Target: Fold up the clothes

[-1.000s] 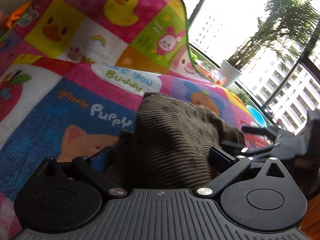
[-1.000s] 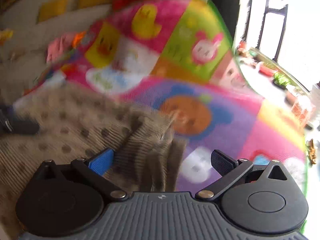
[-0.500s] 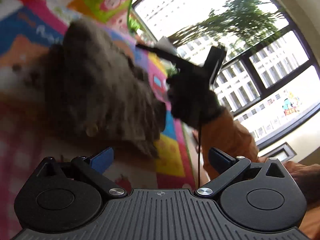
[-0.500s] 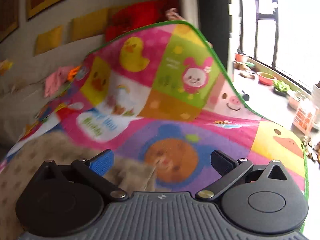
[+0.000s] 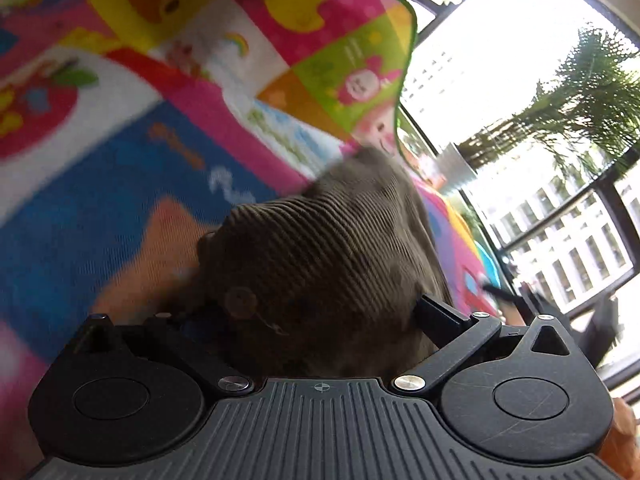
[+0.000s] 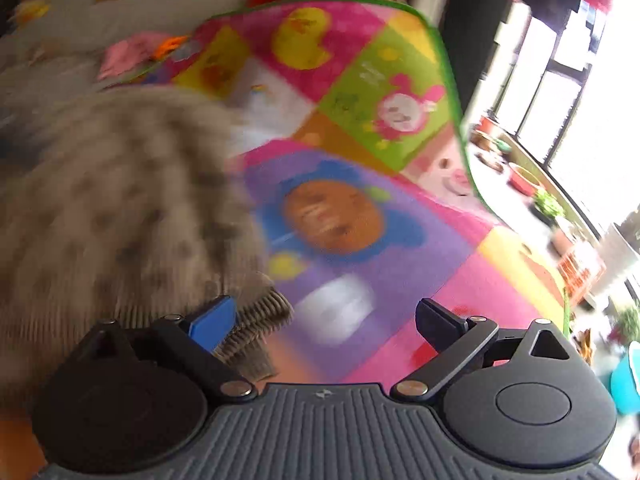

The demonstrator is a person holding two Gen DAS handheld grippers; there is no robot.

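A brown corduroy garment point(image 5: 320, 248) with dark dots lies bunched on a bright cartoon play mat point(image 5: 80, 200). My left gripper point(image 5: 312, 312) stands wide over it. The cloth bulges up between its jaws and covers the left finger; a button shows near that finger. In the right wrist view the same garment point(image 6: 120, 220) spreads, blurred, over the left half of the mat point(image 6: 340, 220). My right gripper point(image 6: 324, 312) is wide with its jaws closing. A ribbed edge of the garment lies against the inner side of the blue left pad point(image 6: 212, 320). Only mat lies before the right finger.
The mat's green-trimmed far corner point(image 6: 440, 40) curls up. Beyond it a window sill holds pots and plants point(image 6: 528, 180). A teal bowl point(image 6: 624, 376) sits at the right edge. Pink cloth point(image 6: 128, 52) lies at the back left. A dark blurred shape point(image 5: 604, 320) hangs right of the left gripper.
The left view swung from the window back onto the garment, which fills the gap between its jaws again. In the right view the garment's edge has come up beside the blue pad.
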